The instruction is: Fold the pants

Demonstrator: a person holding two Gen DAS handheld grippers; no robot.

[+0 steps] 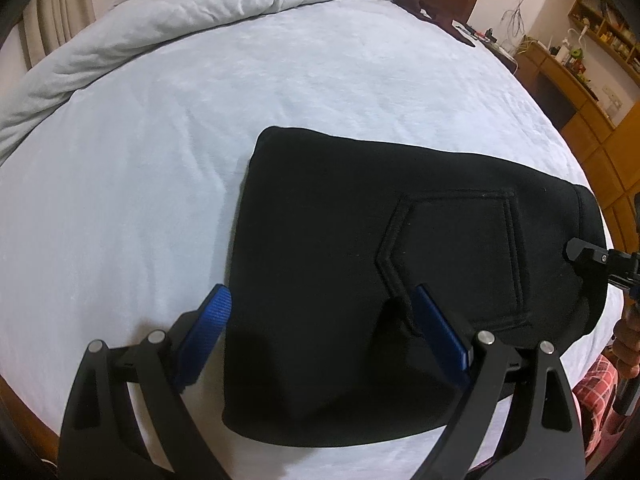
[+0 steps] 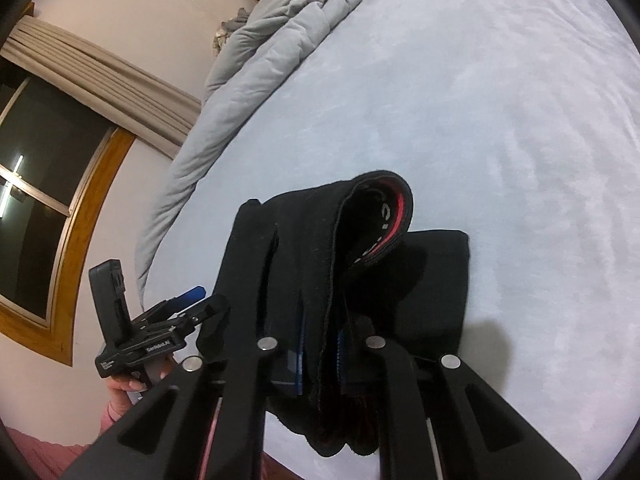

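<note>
From the left wrist camera, black pants, folded into a compact block, lie on a pale blue bedsheet near the bed's near edge, with a stitched back pocket facing up. The left gripper hangs over the near left part of the block with its jaws spread wide; one blue pad sits over the sheet just beside the fabric's left edge and the other over the cloth by the pocket's point, and neither presses on anything. At the right rim the tip of the right gripper reaches the waistband end of the pants, with a hand behind it. A rumpled grey-blue duvet is bunched at the far side of the bed, and wooden shelving stands to the right. From the right wrist camera, the right gripper has its jaws drawn nearly together, pinching a hem of the pants between the blue pads and holding that layer raised off the folded block below; the lifted waistband curls open to show a red and black lining. The left gripper appears at the left beside the pants, in front of a window with a curtain.
</note>
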